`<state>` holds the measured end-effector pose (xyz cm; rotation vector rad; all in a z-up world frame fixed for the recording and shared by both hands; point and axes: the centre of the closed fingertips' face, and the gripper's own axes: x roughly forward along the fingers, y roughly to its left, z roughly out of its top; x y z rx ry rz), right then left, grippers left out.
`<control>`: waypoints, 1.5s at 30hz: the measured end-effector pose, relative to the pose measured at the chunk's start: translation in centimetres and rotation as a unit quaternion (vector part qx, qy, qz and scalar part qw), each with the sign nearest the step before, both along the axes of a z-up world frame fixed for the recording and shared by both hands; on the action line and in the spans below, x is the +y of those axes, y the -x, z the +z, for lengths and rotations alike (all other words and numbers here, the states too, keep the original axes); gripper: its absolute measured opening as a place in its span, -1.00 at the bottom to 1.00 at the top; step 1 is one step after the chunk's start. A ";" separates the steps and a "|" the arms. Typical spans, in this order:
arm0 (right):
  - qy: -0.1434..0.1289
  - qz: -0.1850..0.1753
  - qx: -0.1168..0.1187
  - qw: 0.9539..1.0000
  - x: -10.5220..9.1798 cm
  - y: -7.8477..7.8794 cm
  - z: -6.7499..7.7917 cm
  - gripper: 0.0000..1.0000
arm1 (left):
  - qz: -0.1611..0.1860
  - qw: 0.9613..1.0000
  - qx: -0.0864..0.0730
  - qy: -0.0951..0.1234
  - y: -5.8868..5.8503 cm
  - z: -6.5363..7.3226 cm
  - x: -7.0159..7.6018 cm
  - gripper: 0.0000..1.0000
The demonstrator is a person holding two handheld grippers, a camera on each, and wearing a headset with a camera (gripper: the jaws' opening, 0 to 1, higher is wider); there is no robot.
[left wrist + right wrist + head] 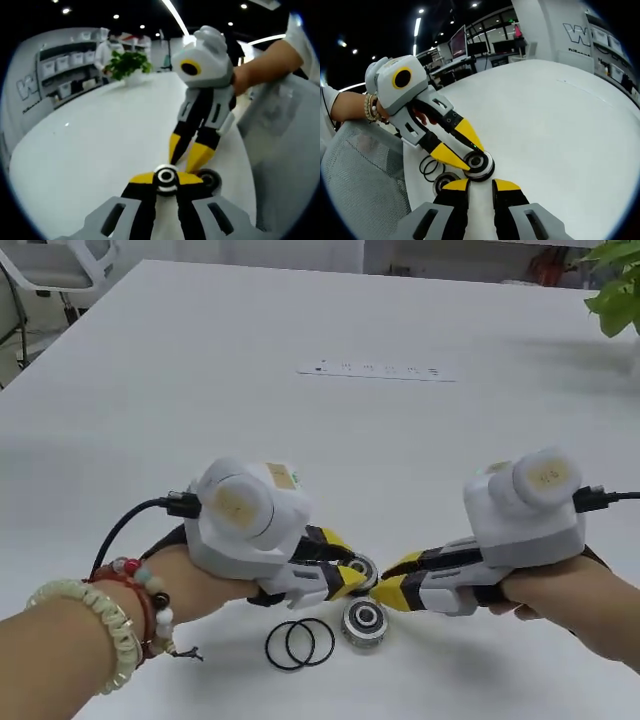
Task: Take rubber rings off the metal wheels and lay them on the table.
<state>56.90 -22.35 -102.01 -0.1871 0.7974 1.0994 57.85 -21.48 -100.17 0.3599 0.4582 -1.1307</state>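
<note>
The left tool (352, 571) is pinching a metal wheel (362, 567) between its yellow-tipped jaws, holding it just above the white surface (300, 420) near the person's body. In the left gripper view the wheel sits face-on between the two jaw tips, bright hub at the centre and a dark band around it. Whether that band is a rubber ring cannot be told.

The right tool (386, 581) points in from 3 o'clock. Its jaws are spread a little, with bare surface showing between them in the right gripper view, and their tips are just beside the held wheel. Contact cannot be made out.

A second wheel (364, 623) lies flat on the surface at 6 o'clock from the held one, close below both tools. At 9 o'clock from it, two black rubber rings (300, 643) lie flat and overlap each other.

The left wrist wears beaded bracelets (110, 625). A flat strip (375, 370) lies well away at 12 o'clock, and a leafy plant (615, 285) stands at 2 o'clock.
</note>
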 end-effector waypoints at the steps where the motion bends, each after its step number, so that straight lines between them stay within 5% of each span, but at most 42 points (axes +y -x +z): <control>1: 0.000 0.001 -0.003 1.000 0.0 -0.1 0.0 -0.67 | -0.001 1.000 0.001 0.003 0.1 0.0 -0.1 -0.71; 23: 0.003 0.009 -0.031 0.999 0.4 -0.5 -0.1 -0.58 | 0.006 1.000 0.001 0.014 -0.2 0.0 -0.3 -0.72; 34: 0.010 0.026 -0.042 0.999 0.4 -0.3 0.0 -0.71 | 0.008 1.000 0.000 0.016 -0.2 0.1 -0.3 -0.72; 38: 0.013 0.021 -0.054 0.998 0.5 -0.6 0.0 -0.53 | 0.008 1.000 0.001 0.016 -0.2 0.1 -0.3 -0.72; 45: 0.011 0.032 -0.065 0.997 1.0 -0.4 0.1 -0.57 | 0.010 1.000 0.002 0.017 -0.2 0.1 -0.2 -0.72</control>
